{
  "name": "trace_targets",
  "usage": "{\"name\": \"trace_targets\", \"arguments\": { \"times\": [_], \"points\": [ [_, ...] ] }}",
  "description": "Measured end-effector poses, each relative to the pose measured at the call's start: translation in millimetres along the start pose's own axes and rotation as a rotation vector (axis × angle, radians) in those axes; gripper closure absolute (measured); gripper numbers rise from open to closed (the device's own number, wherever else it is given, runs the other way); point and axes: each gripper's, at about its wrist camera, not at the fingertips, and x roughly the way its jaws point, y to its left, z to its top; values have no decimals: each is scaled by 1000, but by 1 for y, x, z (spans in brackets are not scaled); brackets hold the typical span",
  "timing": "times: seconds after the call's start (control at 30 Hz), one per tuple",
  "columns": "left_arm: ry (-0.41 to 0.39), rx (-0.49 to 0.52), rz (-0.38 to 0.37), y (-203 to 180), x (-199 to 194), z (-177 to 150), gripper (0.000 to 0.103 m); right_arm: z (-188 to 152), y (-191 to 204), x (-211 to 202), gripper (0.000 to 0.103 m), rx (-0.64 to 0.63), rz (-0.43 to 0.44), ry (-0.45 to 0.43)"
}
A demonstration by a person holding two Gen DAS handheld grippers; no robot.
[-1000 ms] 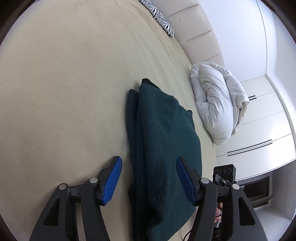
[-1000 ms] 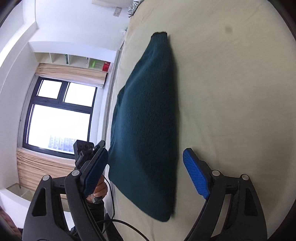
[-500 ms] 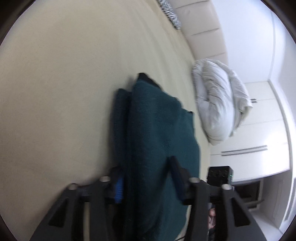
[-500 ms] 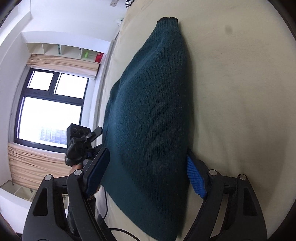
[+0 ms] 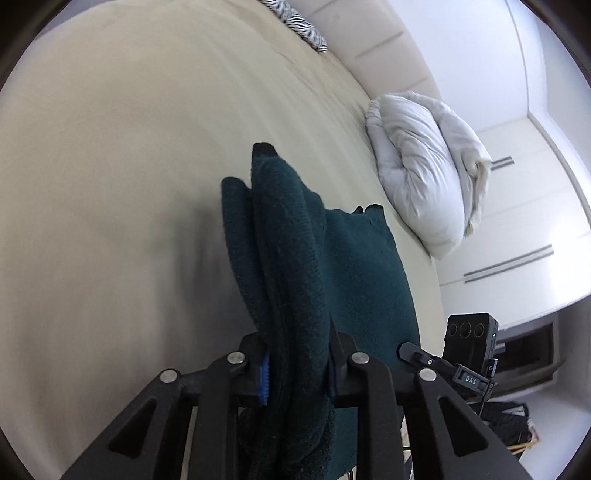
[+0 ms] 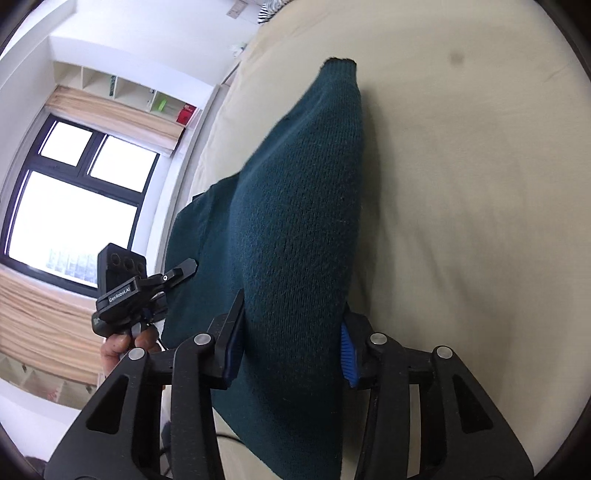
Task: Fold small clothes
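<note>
A dark green knitted sweater (image 5: 291,236) lies folded lengthwise on a beige bed (image 5: 110,147). My left gripper (image 5: 297,365) is shut on the near end of the sweater and bunches it into a ridge. In the right wrist view the sweater (image 6: 295,221) is raised at its near end, and my right gripper (image 6: 291,347) is shut on its near edge. The far cuff end (image 6: 341,64) rests on the bed. Each gripper shows in the other's view, the right one (image 5: 469,354) and the left one (image 6: 125,291).
A rolled white duvet (image 5: 424,166) lies at the bed's right edge near white wardrobes (image 5: 524,229). A zebra-print pillow (image 5: 295,22) sits by the headboard. A window (image 6: 74,199) and shelves (image 6: 122,88) stand left of the bed.
Both grippers moved forward over the sweater's near end and closed on it. The near end is now lifted and bunched.
</note>
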Motion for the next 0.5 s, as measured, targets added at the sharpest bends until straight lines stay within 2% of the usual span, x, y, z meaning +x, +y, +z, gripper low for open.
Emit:
{"name": "trace_targets", "arguments": {
  "times": [0.1, 0.27, 0.37, 0.5],
  "points": [
    [5, 45, -13, -19, -18, -36, 79, -30, 16, -30, 63, -21, 15, -9],
    [30, 104, -6, -36, -35, -98, 79, -107, 33, -77, 63, -24, 40, -37],
    [53, 98, -10, -30, -40, -131, 79, -149, 37, -89, 63, -7, 54, -43],
    [79, 39, -2, -8, -30, -163, 79, -202, 31, -96, 63, 30, 80, -35]
  ]
}}
